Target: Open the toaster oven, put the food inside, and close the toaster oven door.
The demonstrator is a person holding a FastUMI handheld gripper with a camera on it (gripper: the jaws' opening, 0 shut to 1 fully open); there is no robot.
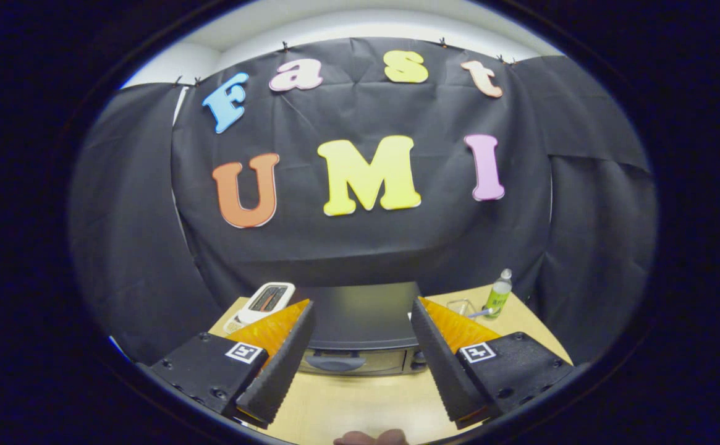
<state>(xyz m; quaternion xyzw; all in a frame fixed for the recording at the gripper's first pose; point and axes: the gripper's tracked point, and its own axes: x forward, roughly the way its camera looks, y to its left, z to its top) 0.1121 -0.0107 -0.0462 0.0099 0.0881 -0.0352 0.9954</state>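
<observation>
we find the gripper held above the bench, its jaws released and spread wide, grasping nothing. each finger is black with a ribbed inner face, an orange panel toward the tip, and a small square marker on the block behind it.

the toaster oven stands on the pale wooden bench just ahead of the fingers and shows in the gap between them. we see its dark top from above and a strip of its front, where a grey handle runs across the door. the door looks shut; we cannot tell more of the front from this angle.

beyond the left finger, touching or just beside the oven's left rear corner, lies a white device with a dark panel on its face. beyond the right finger, toward the far right corner of the bench, a clear bottle with green contents stands upright, and a small clear container sits just beside it.

at the near edge of the bench, below the fingers, a small part of a hand shows.

we cannot identify the food among these things.
</observation>
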